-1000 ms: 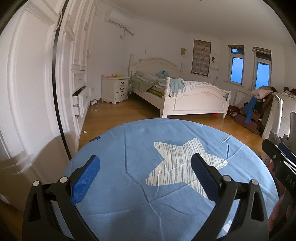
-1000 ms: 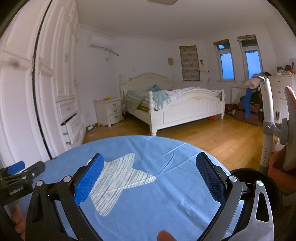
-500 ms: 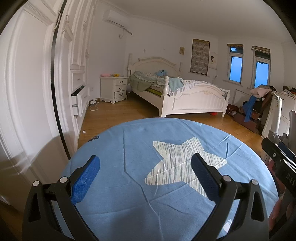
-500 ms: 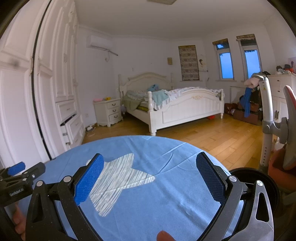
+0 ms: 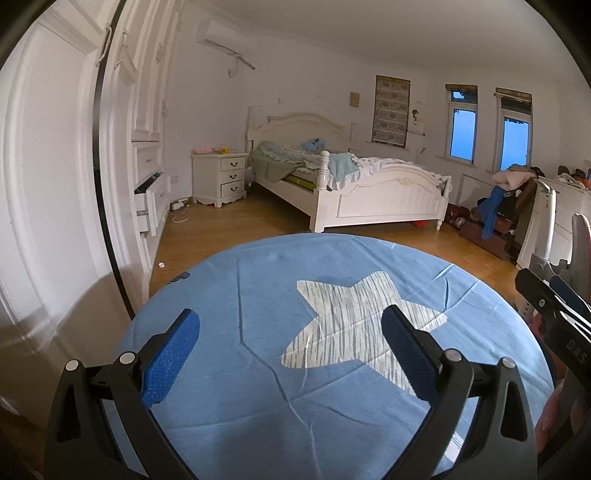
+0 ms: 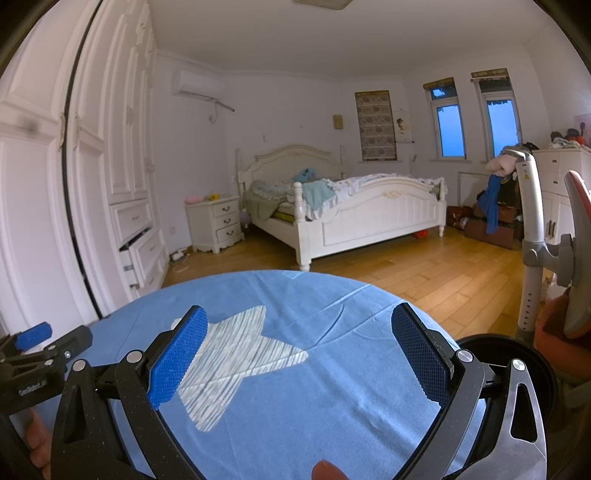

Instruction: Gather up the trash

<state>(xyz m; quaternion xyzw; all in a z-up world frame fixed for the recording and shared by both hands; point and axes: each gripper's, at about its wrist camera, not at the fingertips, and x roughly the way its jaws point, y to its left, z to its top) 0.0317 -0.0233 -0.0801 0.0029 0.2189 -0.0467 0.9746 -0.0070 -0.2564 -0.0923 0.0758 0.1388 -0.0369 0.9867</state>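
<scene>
Two tools held up over a round desk (image 5: 258, 406) with a blue cloth on top. Left hand-held gripper (image 5: 290, 317) spread wide, with its blue pads far apart and only blue cloth showing between them. Right hand-held gripper (image 6: 299, 314) spread wide too, with the same cloth between its pads. Both side by side at the near edge of the desk, each peeking into the other's view.

On the cloth, a big pale star (image 5: 354, 328) with thin stripes, sitting between the two tools. A few long creases in the cloth around it.

Just beside the desk on the near right, low down, a black round bin (image 6: 517, 350). On the wood floor past the far left edge of the desk, close to the wardrobe, one small white bit (image 5: 161, 264). Too small to tell what kind of thing; maybe trash.

Along the left wall, a tall white wardrobe (image 5: 55, 184) with one drawer (image 5: 146, 206) pulled partly out. Far back, a white nightstand (image 5: 221, 177) just beside a white bed (image 5: 369, 192) with messy covers. Up high on the far wall, an air conditioner (image 5: 221, 35). Far right, two windows (image 5: 460, 136) showing blue, and a pile of clothes (image 5: 495, 206) below them. Near right, just past the bin, a chair (image 6: 532, 229) with a grey post.
</scene>
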